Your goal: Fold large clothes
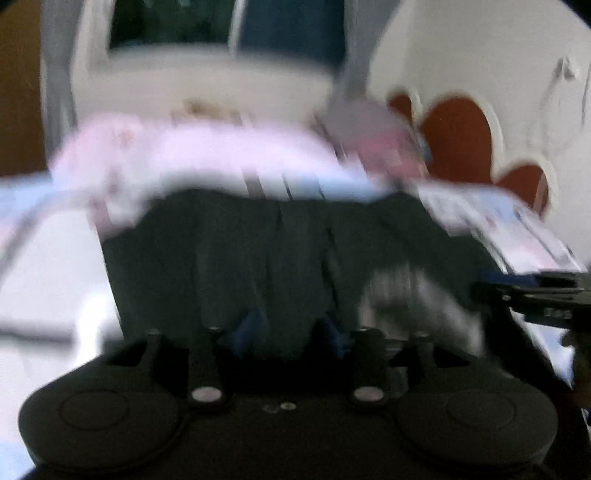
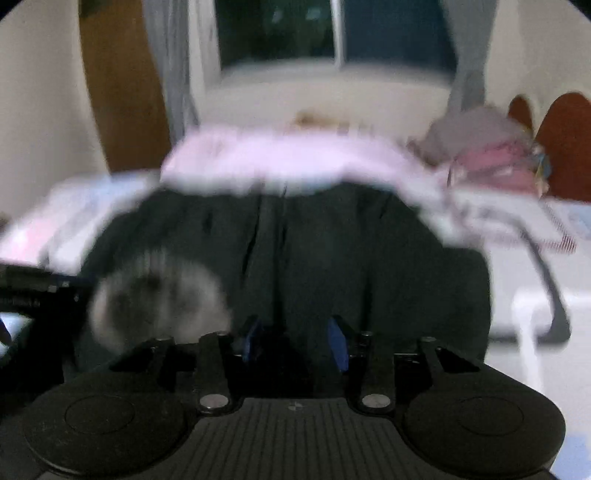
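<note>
A large dark garment (image 1: 258, 258) with a grey-white print (image 1: 413, 299) lies spread on the bed; both views are motion-blurred. My left gripper (image 1: 291, 332) sits at its near edge with dark cloth between the blue-padded fingers. In the right wrist view the same garment (image 2: 332, 251) and its print (image 2: 155, 295) fill the middle. My right gripper (image 2: 295, 343) also has dark cloth between its fingers. Each gripper shows at the side of the other's view: the right one (image 1: 535, 291), the left one (image 2: 33, 284).
A pink-white bedsheet (image 1: 207, 158) covers the bed behind the garment. A pile of pink and grey clothes (image 2: 487, 155) lies at the back right. A red-brown headboard (image 1: 458, 136) stands on the right, a window (image 2: 332, 33) on the far wall, and a wooden door (image 2: 122, 92) at left.
</note>
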Available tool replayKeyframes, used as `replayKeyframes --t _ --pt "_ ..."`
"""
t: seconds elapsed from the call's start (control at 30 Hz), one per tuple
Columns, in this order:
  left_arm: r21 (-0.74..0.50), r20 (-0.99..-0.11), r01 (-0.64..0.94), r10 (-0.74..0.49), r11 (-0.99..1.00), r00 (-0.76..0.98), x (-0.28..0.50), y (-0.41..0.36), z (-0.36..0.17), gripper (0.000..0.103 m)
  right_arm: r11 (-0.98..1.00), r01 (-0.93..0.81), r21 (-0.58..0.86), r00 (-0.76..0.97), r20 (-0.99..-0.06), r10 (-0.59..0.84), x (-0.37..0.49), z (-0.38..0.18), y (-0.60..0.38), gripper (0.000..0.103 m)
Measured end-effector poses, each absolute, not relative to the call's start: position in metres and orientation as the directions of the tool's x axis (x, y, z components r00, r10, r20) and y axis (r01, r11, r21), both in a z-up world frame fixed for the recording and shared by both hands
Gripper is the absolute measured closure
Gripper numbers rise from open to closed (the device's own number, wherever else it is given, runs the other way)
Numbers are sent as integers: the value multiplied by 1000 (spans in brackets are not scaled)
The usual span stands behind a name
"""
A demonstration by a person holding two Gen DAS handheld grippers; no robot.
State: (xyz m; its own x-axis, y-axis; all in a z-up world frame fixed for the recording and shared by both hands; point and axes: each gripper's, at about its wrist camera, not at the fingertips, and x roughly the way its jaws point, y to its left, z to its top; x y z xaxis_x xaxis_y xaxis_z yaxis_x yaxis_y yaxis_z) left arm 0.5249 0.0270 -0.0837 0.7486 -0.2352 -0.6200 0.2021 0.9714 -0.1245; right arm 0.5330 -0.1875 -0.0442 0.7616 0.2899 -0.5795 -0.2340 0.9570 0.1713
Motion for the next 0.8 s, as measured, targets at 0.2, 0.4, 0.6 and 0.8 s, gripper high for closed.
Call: replayKeyframes --t 0.2,0.4,0.6,0.8 --pt "-140 -620 112 -176 984 765 625 2 -87 54 965 -210 156 735 -626 262 649 -54 -163 63" --pt "-165 -688 48 -150 985 710 645 9 -141 50 973 -182 139 703 -674 228 671 -111 -163 64" --pt "-84 -712 59 -102 995 695 627 11 -128 57 976 -174 130 702 -679 215 655 -100 -173 63" --pt "-6 -697 226 -166 974 698 547 -23 -107 41 962 -254 97 662 -708 246 585 -93 -176 63"
